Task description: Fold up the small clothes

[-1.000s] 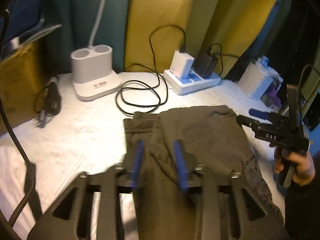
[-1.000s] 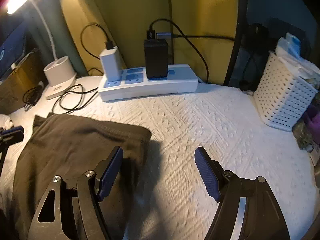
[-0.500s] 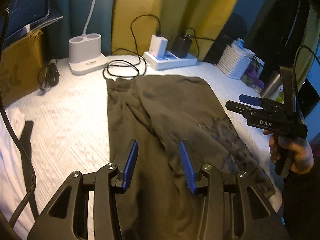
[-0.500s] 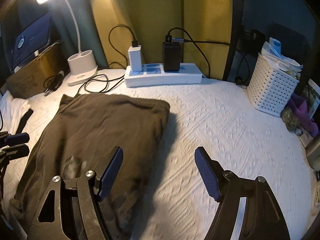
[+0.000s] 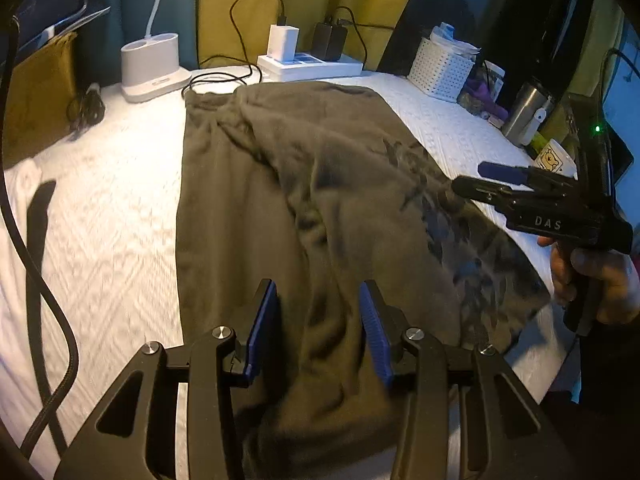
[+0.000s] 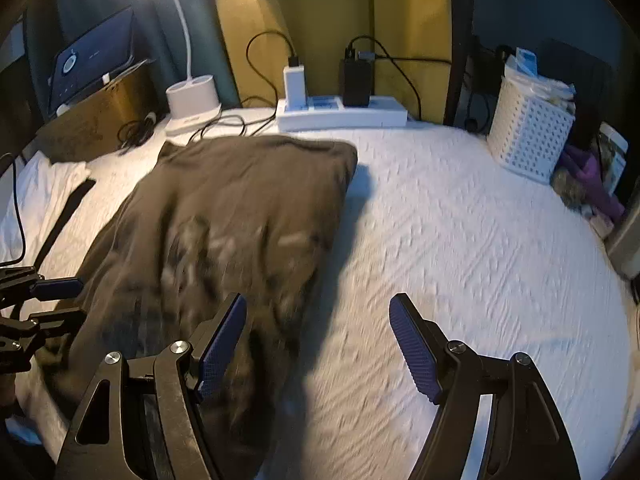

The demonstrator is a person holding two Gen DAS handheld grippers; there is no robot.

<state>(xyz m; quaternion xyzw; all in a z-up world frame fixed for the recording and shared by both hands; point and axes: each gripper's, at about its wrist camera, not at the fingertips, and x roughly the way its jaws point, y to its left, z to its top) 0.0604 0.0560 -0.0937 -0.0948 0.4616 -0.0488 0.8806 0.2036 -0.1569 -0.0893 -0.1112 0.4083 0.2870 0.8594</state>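
A dark olive garment [image 5: 320, 184] lies lengthwise on the white textured tabletop [image 5: 112, 216], with a faded print near its right side. My left gripper [image 5: 318, 328] hovers over the garment's near end. Its blue pads stand apart and the fabric runs under the gap without being pinched. My right gripper [image 6: 318, 344] is open wide, its left pad over the garment's [image 6: 240, 208] right edge and its right pad over bare tabletop. In the left wrist view the right gripper [image 5: 476, 178] is held by a hand at the garment's right side. The left gripper [image 6: 76, 300] shows at the far left of the right wrist view.
Along the back stand a white lamp base [image 5: 150, 64], a power strip [image 5: 312, 68] with chargers and looped black cables [image 5: 216, 80], and a white basket [image 5: 442, 70]. A steel cup [image 5: 526, 110] and mug [image 5: 556, 158] sit at the right edge. White cloth [image 6: 44, 184] lies left.
Both grippers have drawn back toward the table's near edge, so the garment's whole length now shows. Neither gripper's jaw spacing has changed.
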